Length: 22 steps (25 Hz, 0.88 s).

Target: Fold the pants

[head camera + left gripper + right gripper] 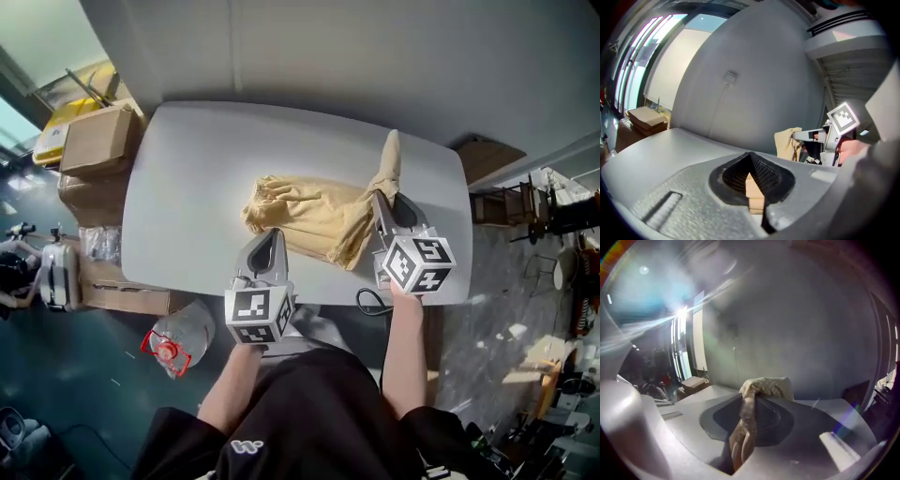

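Note:
Tan pants (309, 211) lie crumpled on the grey table (187, 169). At their near edge my left gripper (272, 234) is shut on a fold; in the left gripper view tan cloth (754, 193) shows pinched between the jaws of the left gripper (751, 159). My right gripper (385, 199) is shut on the pants' right end and holds it off the table, so a peak of cloth (390, 157) stands above the jaws. Bunched fabric (744, 432) runs through the right gripper (746, 401) in its own view. From the left gripper's camera, the right gripper (806, 135) shows with cloth (786, 143) hanging from it.
Cardboard boxes (98, 141) stand off the table's left end. A clear plastic bottle with a red cap (176, 343) and a white case (58, 274) are on the floor at the near left. A black cable (368, 300) loops at the table's near edge.

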Each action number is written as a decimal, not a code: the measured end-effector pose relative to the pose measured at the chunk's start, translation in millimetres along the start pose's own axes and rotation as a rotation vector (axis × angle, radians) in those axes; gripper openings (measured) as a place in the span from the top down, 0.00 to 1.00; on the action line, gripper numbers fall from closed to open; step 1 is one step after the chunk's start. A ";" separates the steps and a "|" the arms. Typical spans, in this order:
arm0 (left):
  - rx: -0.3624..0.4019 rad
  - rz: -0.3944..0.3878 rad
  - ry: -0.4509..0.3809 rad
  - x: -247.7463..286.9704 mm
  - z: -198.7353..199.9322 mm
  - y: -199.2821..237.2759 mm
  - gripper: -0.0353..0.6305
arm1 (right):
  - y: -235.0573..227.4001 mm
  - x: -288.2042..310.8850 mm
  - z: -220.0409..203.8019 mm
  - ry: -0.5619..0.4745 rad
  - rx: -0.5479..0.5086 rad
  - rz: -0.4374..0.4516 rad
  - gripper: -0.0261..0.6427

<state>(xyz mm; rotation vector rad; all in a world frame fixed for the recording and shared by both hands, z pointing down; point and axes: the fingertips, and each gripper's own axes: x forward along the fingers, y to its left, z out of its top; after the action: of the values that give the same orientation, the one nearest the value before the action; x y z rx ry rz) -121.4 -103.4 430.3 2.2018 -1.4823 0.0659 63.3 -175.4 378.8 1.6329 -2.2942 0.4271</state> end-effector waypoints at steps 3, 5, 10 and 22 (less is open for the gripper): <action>-0.021 0.076 -0.023 -22.0 7.3 35.8 0.95 | 51.9 33.5 -7.7 0.043 -0.081 0.095 0.87; -0.032 0.131 -0.035 -38.0 9.4 59.0 0.95 | 87.7 57.1 -22.5 0.084 -0.134 0.164 0.87; -0.062 0.270 -0.024 -77.1 1.1 116.7 0.95 | 176.8 125.0 -95.7 0.263 -0.329 0.322 0.87; -0.114 0.352 0.019 -113.1 -26.4 161.4 0.95 | 252.2 164.3 -206.2 0.509 -0.496 0.416 0.87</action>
<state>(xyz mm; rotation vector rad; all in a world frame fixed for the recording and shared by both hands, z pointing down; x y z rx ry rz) -304.7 -43.0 478.0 1.8273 -1.7996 0.1150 -213.8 -155.0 615.2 0.7127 -2.0997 0.2827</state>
